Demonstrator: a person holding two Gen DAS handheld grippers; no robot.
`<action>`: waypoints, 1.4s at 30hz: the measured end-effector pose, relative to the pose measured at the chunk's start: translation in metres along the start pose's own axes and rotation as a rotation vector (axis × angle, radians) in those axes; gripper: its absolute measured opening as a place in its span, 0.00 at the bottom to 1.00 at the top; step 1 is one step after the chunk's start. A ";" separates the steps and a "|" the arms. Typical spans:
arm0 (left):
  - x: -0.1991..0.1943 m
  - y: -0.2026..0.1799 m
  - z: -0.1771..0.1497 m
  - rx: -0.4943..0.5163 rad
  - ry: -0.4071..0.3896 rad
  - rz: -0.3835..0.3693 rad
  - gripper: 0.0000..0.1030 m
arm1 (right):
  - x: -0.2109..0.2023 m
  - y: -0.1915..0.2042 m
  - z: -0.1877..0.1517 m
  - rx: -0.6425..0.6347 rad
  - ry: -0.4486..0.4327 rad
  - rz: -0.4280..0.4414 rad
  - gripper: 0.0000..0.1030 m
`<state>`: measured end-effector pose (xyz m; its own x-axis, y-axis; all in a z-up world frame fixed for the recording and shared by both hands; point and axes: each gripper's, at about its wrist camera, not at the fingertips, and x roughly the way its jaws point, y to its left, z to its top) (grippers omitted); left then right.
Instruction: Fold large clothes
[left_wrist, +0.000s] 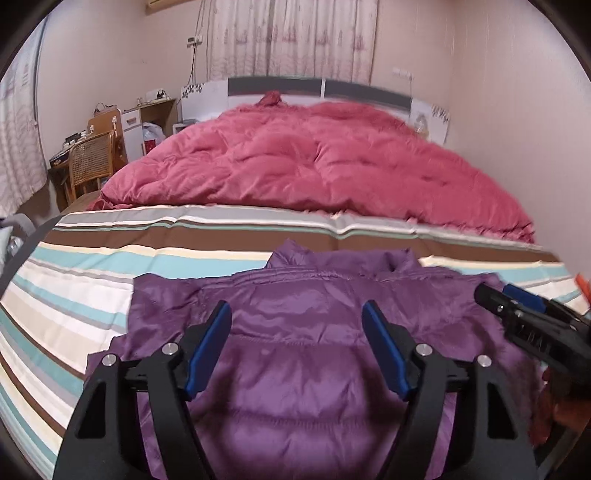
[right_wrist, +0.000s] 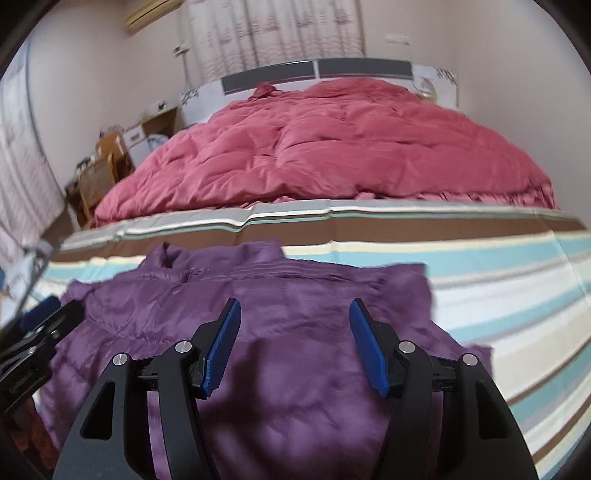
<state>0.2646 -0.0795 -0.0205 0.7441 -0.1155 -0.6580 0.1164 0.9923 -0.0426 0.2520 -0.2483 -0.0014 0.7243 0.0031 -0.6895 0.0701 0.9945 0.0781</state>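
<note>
Jacket lies on the striped sheet below and ahead of both grippers, left gripper and right gripper, jaws spread, pinching nothing. It looks partly folded, sleeves tucked; further folds probably remain.

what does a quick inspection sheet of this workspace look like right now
surface: bed with striped sheet, lightly creased
job's things: purple quilted puffer jacket lying flat, collar away from the cameras
clutter: bunched red quilted duvet behind the jacket
grippers: left gripper and right gripper open above the jacket, nothing between the pads
cables: wires hanging down the far wall
surroundings: wicker chair, desk, curtains, headboard
</note>
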 end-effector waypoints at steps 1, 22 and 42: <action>0.009 -0.002 0.002 0.006 0.017 0.020 0.65 | 0.006 0.006 -0.001 -0.021 0.010 -0.007 0.59; 0.069 -0.006 -0.030 -0.033 0.120 0.072 0.65 | 0.062 0.017 -0.021 -0.043 0.080 -0.073 0.59; 0.037 0.077 -0.025 -0.205 0.094 0.193 0.84 | 0.053 -0.053 -0.022 0.124 0.063 -0.100 0.59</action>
<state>0.2847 -0.0058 -0.0673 0.6741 0.0713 -0.7352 -0.1636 0.9850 -0.0544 0.2713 -0.2982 -0.0579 0.6654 -0.0845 -0.7417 0.2266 0.9695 0.0928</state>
